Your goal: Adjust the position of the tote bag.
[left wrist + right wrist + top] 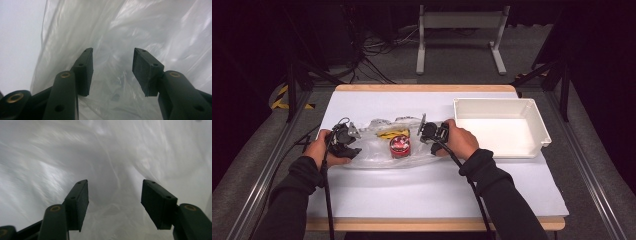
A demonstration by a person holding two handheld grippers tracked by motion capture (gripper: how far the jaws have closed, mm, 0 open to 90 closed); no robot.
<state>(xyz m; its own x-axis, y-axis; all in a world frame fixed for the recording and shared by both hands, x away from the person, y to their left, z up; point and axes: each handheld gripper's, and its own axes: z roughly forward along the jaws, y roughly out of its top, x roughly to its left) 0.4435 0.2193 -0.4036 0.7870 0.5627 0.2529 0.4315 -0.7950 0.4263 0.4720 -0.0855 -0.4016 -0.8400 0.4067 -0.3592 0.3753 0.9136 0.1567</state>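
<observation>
The high view looks forward and down from above the person's side, taking in the whole white worktop (377,195) from some way off. The left tool view rides on the left tool (112,72) and looks along its jaws, very near the clear plastic bag (140,30). The right tool view does likewise, pressed close to that bag (105,157), which all three views share.

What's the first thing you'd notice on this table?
A crinkly clear plastic bag in the middle of the white table, with a round red tin and something yellow showing through it. The left gripper and right gripper flank it, jaws open. A white plastic bin sits at the right.
</observation>
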